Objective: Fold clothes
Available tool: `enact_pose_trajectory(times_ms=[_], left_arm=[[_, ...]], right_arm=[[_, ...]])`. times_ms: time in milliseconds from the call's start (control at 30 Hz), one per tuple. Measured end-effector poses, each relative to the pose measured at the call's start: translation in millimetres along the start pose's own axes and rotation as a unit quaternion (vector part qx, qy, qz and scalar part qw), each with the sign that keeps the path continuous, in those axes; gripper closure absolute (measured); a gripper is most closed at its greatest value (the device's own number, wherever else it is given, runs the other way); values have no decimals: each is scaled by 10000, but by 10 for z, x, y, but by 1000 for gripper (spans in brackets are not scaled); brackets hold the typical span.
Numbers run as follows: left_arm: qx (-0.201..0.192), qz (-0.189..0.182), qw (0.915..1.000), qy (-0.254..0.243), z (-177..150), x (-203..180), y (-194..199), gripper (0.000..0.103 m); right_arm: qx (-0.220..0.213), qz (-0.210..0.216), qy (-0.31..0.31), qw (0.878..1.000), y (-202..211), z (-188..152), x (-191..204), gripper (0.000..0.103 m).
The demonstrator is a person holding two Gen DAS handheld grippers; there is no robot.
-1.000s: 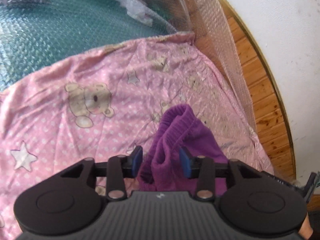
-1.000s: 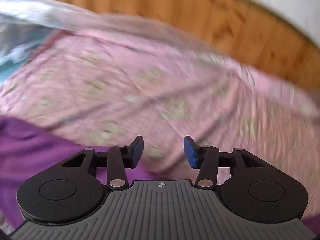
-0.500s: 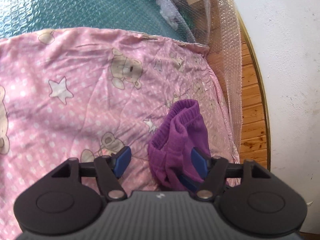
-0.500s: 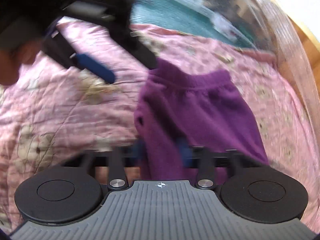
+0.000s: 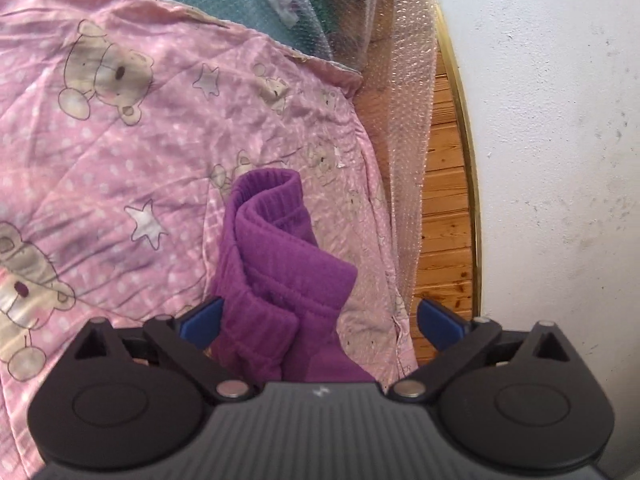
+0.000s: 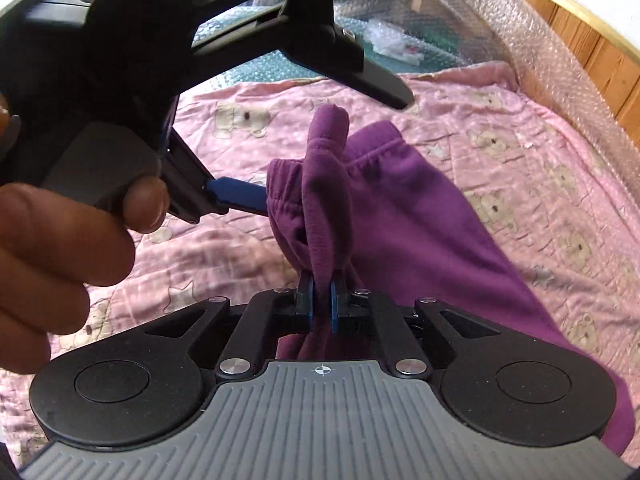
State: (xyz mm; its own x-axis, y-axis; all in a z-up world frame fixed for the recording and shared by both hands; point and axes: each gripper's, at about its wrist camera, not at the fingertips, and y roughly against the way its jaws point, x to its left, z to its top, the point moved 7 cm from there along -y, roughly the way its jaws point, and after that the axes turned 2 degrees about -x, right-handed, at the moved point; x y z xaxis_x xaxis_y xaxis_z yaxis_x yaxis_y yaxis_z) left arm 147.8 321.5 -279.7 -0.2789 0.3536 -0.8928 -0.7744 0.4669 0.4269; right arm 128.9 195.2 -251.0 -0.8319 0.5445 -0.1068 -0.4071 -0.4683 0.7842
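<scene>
Hand-over on the bed: right gripper pinches the purple fleece, left gripper lets go

The right gripper (image 6: 321,300) has its blue pads clamped together on a raised fold of the purple fleece garment with a ribbed elastic hem (image 6: 400,216), which lies on the pink quilted bedspread printed with bears and stars (image 6: 500,112). The left gripper (image 5: 318,318) has just been opening; its jaws now stand wide apart, the garment's bunched hem between them. The left blue pad seems to brush the cloth, though the fisheye view leaves that uncertain. From the right fingers the garment's long axis runs away and rightward across the bedspread, so the right hand looks better placed to carry the fold over
</scene>
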Motion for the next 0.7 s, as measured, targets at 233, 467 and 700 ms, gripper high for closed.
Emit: enact_pose_trajectory(times_ms=[233,467,700], left_arm=[[124,619,9904,-1227,94,-97,79,91],[279,1330,9831,-1225,210,435,246,90],[300,1592,9784,-1285,292,411,400,75]], right_arm=[[-436,-306,-1463,9878,512,-214,-514,48],[-7,-1198,-3696,9215,963,-1335,-1580,48],[261,-2131,-4505,8666,1483,-2476,-2381,54]])
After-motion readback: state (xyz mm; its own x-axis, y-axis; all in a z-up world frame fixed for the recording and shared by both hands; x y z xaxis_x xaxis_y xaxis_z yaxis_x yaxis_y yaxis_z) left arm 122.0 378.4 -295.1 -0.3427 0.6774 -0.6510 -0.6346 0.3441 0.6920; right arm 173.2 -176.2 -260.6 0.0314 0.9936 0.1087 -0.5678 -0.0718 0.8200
